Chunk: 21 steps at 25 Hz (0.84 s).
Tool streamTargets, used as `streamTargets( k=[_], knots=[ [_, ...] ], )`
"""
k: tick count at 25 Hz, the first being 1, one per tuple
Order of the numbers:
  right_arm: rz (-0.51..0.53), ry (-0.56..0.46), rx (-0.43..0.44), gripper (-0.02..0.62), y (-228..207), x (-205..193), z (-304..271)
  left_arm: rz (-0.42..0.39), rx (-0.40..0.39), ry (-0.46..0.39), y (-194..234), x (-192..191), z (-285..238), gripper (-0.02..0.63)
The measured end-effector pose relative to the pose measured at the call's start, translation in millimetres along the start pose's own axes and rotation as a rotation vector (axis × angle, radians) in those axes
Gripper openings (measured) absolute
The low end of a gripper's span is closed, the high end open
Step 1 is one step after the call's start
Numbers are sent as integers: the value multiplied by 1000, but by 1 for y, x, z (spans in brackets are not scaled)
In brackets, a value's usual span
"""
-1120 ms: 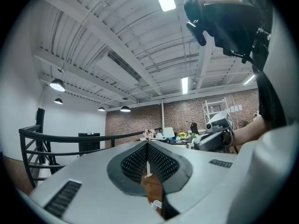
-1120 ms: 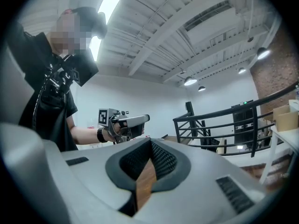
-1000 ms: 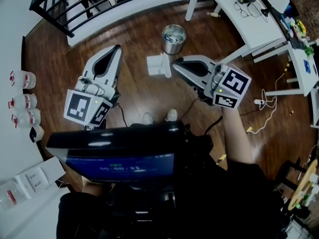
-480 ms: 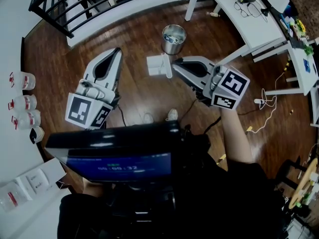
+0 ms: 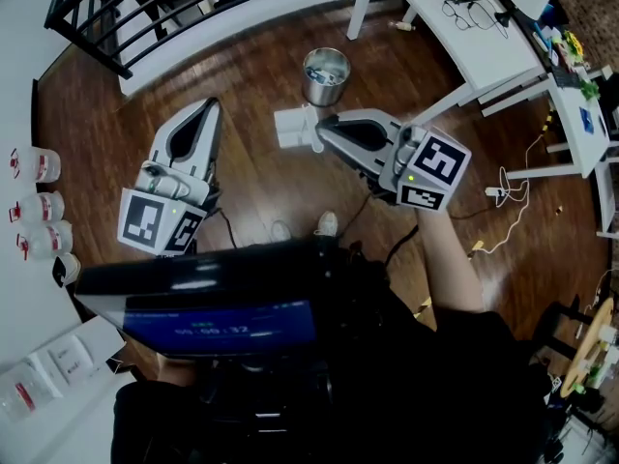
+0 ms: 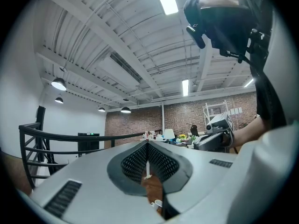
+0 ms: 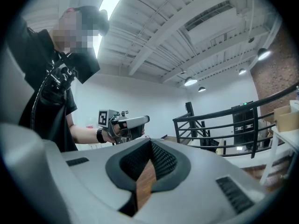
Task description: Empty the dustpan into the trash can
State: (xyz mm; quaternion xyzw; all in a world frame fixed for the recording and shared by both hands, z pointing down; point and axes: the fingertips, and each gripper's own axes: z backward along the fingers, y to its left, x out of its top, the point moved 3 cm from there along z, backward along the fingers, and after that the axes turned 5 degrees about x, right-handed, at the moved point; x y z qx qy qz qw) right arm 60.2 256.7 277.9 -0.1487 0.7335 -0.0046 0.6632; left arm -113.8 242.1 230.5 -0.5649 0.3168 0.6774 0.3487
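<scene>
The white dustpan (image 5: 293, 127) lies on the wooden floor, just in front of the metal trash can (image 5: 326, 75), which has some litter in it. In the head view my right gripper (image 5: 322, 124) hangs in the air with its tip beside the dustpan's right edge, shut on nothing. My left gripper (image 5: 214, 104) is held up further left, apart from both, and is also shut and empty. The left gripper view shows the closed left gripper (image 6: 147, 144) with only floor past it. In the right gripper view the closed right gripper (image 7: 150, 143) points toward the other hand.
A black railing (image 5: 126, 27) runs along the far left. White desks (image 5: 464, 37) stand at the far right, with a cable (image 5: 503, 201) on the floor beside them. Bottles (image 5: 34, 206) sit on a white surface at the left. The person's shoes (image 5: 327, 223) are below the dustpan.
The whole head view has slid a little up and left. Both grippers stay shut and keep nearly the same places relative to the dustpan and can.
</scene>
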Motion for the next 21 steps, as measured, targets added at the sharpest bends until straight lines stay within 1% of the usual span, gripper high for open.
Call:
streamTargets(
  k=[21],
  knots=[
    [-2,2,9,0,1,-1,4,6,-10,5,-4,-2,-4,3]
  ],
)
